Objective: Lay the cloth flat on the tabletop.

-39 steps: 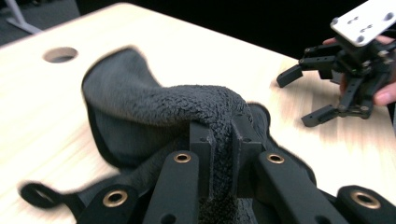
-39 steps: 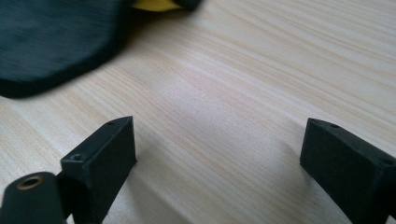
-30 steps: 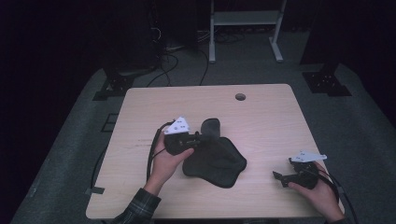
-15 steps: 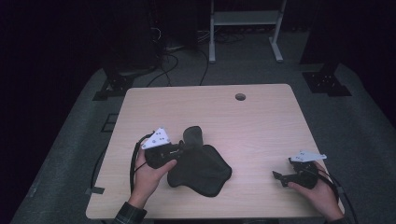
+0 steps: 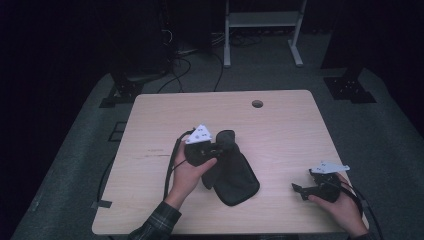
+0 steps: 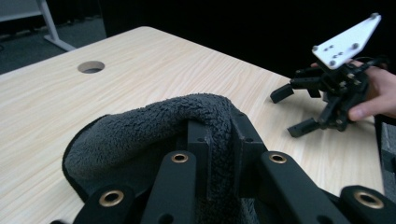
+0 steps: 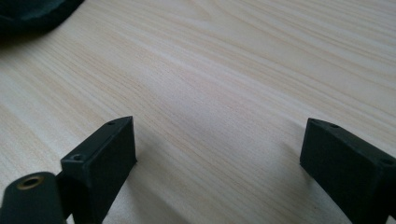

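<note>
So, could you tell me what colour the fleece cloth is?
Dark grey fleece cloth, clearest in the left gripper view.

A pale wooden table (image 5: 280, 130) with a round cable hole (image 5: 257, 103) near its far edge carries a dark fleecy cloth (image 5: 235, 172) lying crumpled near the middle, towards the front, with bare wood around it

Cloth (image 6: 154, 126): dark grey, fleecy. Counter (image 5: 280, 130): pale wood grain. Both grippers: black, with white plates. Sleeve (image 5: 155, 222): apparently plaid, dimly lit.
</note>
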`<state>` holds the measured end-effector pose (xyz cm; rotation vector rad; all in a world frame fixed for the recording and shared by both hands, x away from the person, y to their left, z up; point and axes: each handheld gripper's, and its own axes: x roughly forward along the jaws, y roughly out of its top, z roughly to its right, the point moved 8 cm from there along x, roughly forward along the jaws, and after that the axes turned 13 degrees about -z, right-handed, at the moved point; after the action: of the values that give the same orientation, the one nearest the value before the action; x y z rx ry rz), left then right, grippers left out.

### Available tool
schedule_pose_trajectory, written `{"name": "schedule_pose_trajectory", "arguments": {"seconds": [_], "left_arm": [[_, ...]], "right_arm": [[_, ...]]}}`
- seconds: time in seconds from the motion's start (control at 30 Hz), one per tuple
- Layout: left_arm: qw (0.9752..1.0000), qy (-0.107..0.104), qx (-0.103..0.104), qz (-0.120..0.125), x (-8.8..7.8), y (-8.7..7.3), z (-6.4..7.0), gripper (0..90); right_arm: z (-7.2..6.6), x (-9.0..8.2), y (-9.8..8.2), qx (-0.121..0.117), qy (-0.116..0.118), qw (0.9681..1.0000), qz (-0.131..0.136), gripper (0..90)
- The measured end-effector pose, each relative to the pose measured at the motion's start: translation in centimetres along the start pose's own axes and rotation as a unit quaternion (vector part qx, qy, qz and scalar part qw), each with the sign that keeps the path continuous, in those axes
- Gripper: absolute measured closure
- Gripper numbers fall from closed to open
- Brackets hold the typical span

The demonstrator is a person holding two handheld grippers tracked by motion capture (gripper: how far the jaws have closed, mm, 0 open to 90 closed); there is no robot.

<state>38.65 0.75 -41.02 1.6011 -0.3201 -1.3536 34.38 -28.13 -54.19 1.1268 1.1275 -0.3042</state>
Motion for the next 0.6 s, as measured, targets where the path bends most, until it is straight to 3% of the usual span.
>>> {"name": "schedule_pose_trajectory", "arguments": {"seconds": [0.23,0.43,0.53,0.6], "left_arm": [[0.9998,-0.012,-0.010,-0.015,4.9,1.0,0.3,79.0],[0.9986,-0.019,-0.020,-0.046,9.2,0.5,0.0,77.0],[0.9977,-0.017,-0.020,-0.063,10.7,0.1,-0.1,69.7],[0.9978,-0.013,-0.021,-0.061,10.7,0.2,-0.2,61.0]], "right_arm": [[0.0,0.0,0.0,-0.001,0.001,1.0000,-0.001,9.3],[0.0,0.0,0.0,-0.005,0.001,1.0000,0.000,9.3],[-0.1,0.0,0.0,-0.006,0.002,1.0000,0.000,9.3],[0.0,0.0,0.0,-0.007,0.002,1.0000,0.000,9.3]]}}
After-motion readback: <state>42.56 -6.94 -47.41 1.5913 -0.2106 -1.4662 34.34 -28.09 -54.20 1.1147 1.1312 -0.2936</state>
